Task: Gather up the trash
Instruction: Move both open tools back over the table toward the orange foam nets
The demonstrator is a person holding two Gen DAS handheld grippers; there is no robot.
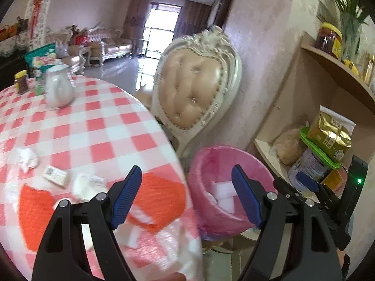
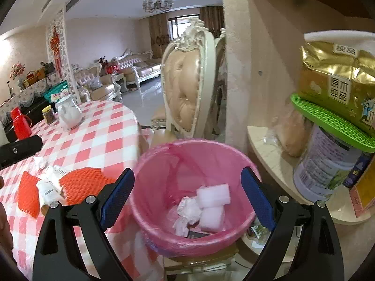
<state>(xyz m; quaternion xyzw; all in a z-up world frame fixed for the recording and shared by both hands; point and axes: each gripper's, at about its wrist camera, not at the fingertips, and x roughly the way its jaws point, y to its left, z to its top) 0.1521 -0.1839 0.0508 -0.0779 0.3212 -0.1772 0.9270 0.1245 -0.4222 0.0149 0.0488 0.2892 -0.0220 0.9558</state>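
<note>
Right wrist: right tool (image 2: 187,187) wide open, empty, over pink bin (image 2: 164,161); left tool (image 1: 187,187) open, empty.

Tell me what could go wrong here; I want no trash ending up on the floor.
1. The crumpled tissue and small box lie near the table's edge; a careless grab may knock them off.
2. The pink bin sits beside the table, so a drop from the left gripper could miss.
</note>
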